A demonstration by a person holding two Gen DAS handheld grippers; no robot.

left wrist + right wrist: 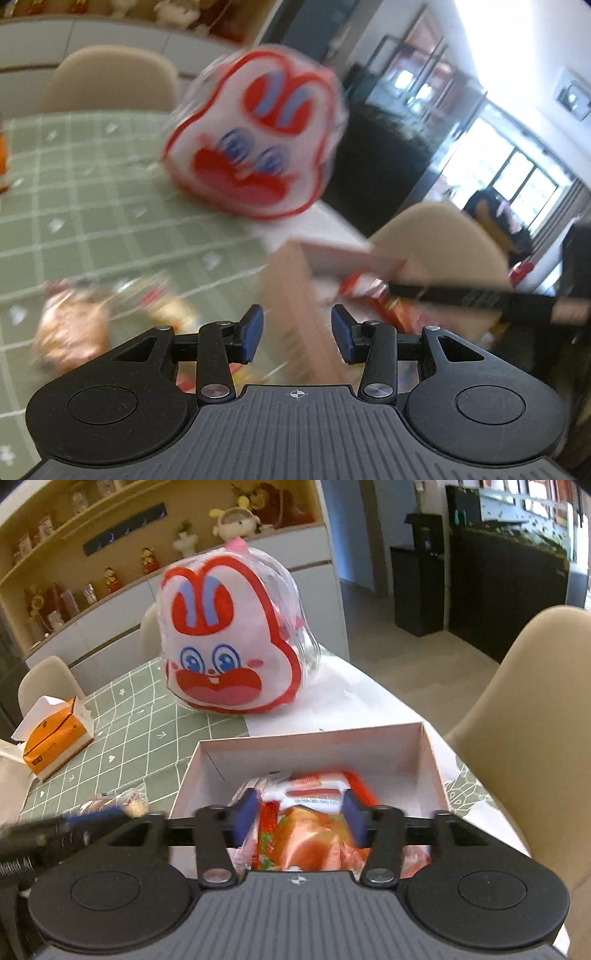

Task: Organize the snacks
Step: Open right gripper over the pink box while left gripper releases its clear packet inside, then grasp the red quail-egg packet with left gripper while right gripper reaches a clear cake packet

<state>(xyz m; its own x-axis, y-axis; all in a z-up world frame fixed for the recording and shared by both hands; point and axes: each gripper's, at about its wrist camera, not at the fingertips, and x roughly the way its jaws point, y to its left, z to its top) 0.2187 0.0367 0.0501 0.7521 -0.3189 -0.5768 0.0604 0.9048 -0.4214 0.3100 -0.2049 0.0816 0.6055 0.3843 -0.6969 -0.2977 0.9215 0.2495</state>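
A white cardboard box (314, 749) stands open on the table, with red and orange snack packets (314, 794) inside. My right gripper (300, 819) hangs over it, its blue pads apart on either side of an orange packet (314, 842) that lies in the box; neither pad visibly presses on it. My left gripper (297, 334) is open and empty, beside the box (291, 295) over the green cloth. Loose snack packets (70, 328), blurred, lie to its left. A big rabbit-face snack bag (229, 638) stands behind the box.
An orange tissue box (55, 738) sits at the left on the green checked tablecloth (147, 720). Beige chairs (535, 720) stand around the table. A shelf with figurines lines the far wall. The left gripper's tip (74, 827) shows at the left edge.
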